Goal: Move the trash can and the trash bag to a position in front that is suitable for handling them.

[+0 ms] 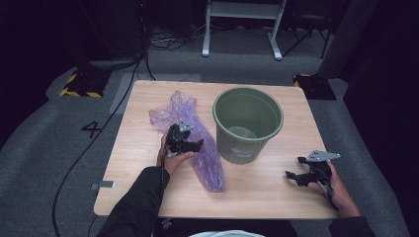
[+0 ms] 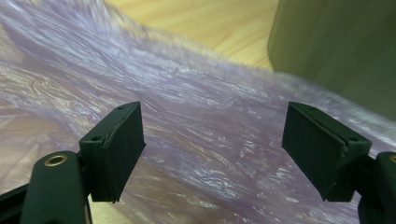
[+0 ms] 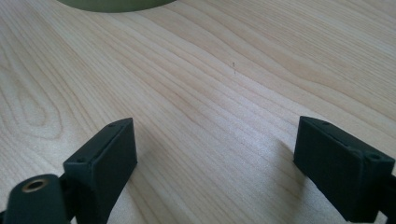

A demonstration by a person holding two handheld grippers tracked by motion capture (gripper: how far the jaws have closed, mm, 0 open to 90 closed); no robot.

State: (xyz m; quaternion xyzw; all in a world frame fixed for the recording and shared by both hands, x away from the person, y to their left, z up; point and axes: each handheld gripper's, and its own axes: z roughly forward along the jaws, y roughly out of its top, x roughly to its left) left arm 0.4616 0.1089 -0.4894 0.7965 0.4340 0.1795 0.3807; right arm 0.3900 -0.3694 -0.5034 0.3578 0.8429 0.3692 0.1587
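Observation:
A crumpled purple plastic bag (image 1: 196, 139) lies stretched across the wooden table (image 1: 148, 98), left of a green bucket (image 1: 247, 123) that stands upright and looks empty. My left gripper (image 1: 196, 145) hovers right over the bag's middle, jaws wide apart; the bag (image 2: 196, 140) spreads beneath and between them, and the bucket's side (image 2: 336, 46) rises at the upper right. My right gripper (image 1: 294, 175) is open near the table's right front, over bare wood (image 3: 210, 93), with the bucket's base (image 3: 112, 3) at the top edge.
The table stands on grey carpet (image 1: 59, 148) with cables (image 1: 99, 128) trailing at the left. A white metal frame (image 1: 242, 29) and yellow-black striped blocks (image 1: 79, 84) sit on the floor beyond the far edge.

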